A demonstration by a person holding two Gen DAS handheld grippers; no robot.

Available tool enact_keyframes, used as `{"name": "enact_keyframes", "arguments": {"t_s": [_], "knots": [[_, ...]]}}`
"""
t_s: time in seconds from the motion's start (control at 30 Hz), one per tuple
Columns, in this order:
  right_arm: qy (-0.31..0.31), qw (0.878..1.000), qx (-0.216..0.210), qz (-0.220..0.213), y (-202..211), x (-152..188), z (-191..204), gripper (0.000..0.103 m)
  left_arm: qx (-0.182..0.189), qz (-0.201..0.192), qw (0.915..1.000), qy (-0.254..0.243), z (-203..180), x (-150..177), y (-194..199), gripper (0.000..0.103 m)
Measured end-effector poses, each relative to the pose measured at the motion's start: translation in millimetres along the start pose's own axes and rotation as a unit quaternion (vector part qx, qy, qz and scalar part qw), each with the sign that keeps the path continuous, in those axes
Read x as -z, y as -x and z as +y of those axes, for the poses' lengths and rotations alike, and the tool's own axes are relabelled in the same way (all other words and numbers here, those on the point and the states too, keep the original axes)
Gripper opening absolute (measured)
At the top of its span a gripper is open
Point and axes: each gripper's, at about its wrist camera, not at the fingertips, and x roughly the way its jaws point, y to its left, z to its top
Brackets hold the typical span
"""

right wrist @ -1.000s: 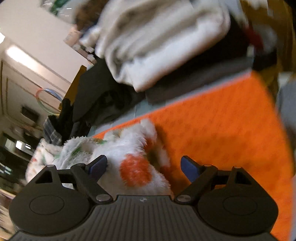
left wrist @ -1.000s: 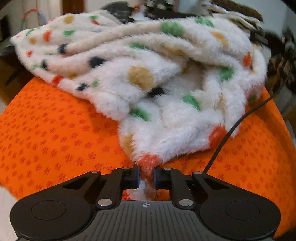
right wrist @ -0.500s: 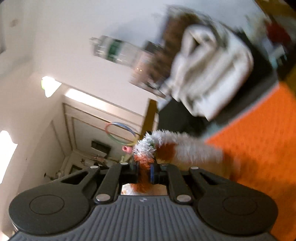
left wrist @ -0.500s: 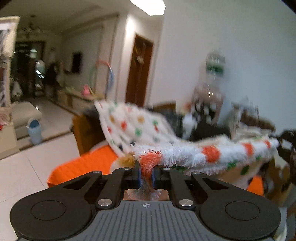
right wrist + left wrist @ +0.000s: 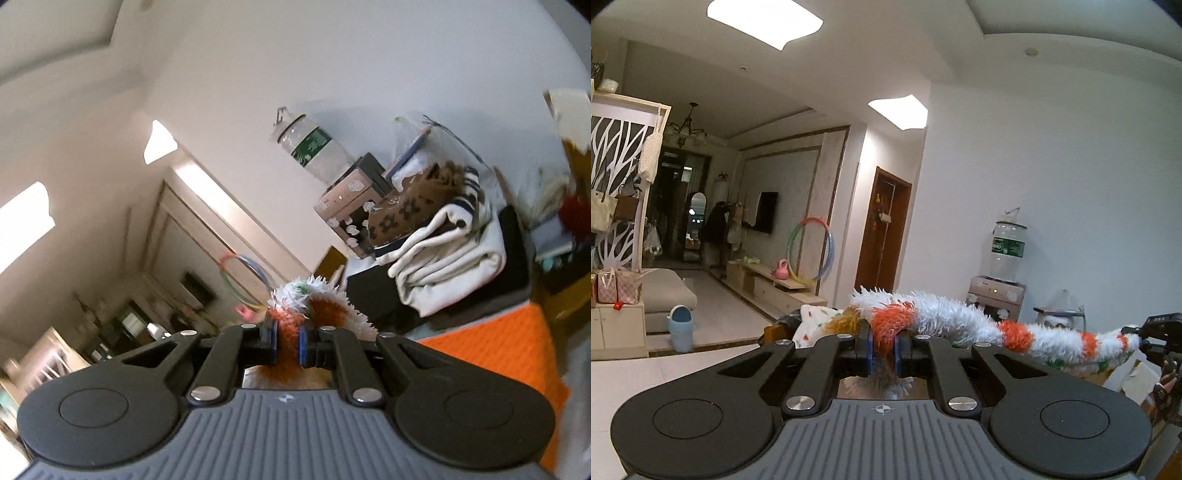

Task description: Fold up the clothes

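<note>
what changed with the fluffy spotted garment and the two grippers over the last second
The garment left the orange cover and now hangs stretched in the air between the two grippers. The right hand-held gripper, open around an orange spot a second ago, has shut on the garment's edge. Both went up, so the views show the room instead of the cover. The left hand-held gripper stayed clamped on its orange patch.

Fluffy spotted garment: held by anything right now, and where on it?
Yes, by both. The left gripper and right gripper are each shut on the fluffy spotted garment at an orange patch on its edge.
</note>
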Motion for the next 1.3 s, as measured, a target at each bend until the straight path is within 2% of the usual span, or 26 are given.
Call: {"name": "enact_keyframes", "arguments": {"t_s": [0.23,0.5,0.67,0.77,0.87,0.93,1.03,1.07,1.1,1.17,1.2,1.3], "knots": [[0.068,0.997,0.024,0.039,-100.5,19.3,40.4,0.012,-0.043,0.059,0.9969,0.027,43.8,2.9,-90.4,0.012],[0.136,0.986,0.03,0.09,-277.5,57.0,90.0,0.013,-0.11,0.144,0.9826,0.043,118.1,21.6,-223.4,0.013],[0.205,0.965,0.059,0.154,-400.6,95.2,111.2,0.013,-0.135,0.193,0.9713,0.034,151.8,47.2,-300.0,0.013],[0.248,0.945,0.085,0.194,-454.5,123.1,114.5,0.013,-0.144,0.223,0.9638,0.025,169.8,66.7,-343.5,0.014],[0.266,0.929,0.109,0.231,-496.0,146.6,106.2,0.015,-0.133,0.259,0.9565,0.018,179.3,88.1,-378.1,0.017],[0.269,0.92,0.121,0.257,-512.7,159.1,98.2,0.02,-0.116,0.285,0.9516,0.011,184.4,103.5,-397.9,0.021],[0.275,0.906,0.139,0.289,-520.0,172.3,86.2,0.038,-0.093,0.308,0.9469,-0.007,188.9,114.9,-416.9,0.034],[0.277,0.903,0.143,0.296,-518.5,174.4,82.7,0.045,-0.086,0.315,0.9452,-0.013,190.3,118.4,-423.1,0.044],[0.275,0.904,0.139,0.297,-510.8,173.1,83.1,0.054,-0.075,0.314,0.9462,-0.016,190.9,118.2,-425.8,0.056],[0.274,0.908,0.125,0.292,-495.6,164.6,81.1,0.068,-0.05,0.31,0.9492,-0.018,190.3,114.9,-428.9,0.069],[0.275,0.91,0.122,0.287,-484.2,158.1,83.0,0.071,-0.037,0.308,0.9504,-0.018,189.1,112.4,-429.8,0.072],[0.266,0.918,0.124,0.267,-440.7,135.5,82.6,0.071,0.009,0.304,0.9522,-0.031,181.5,106.6,-427.2,0.083]]}}
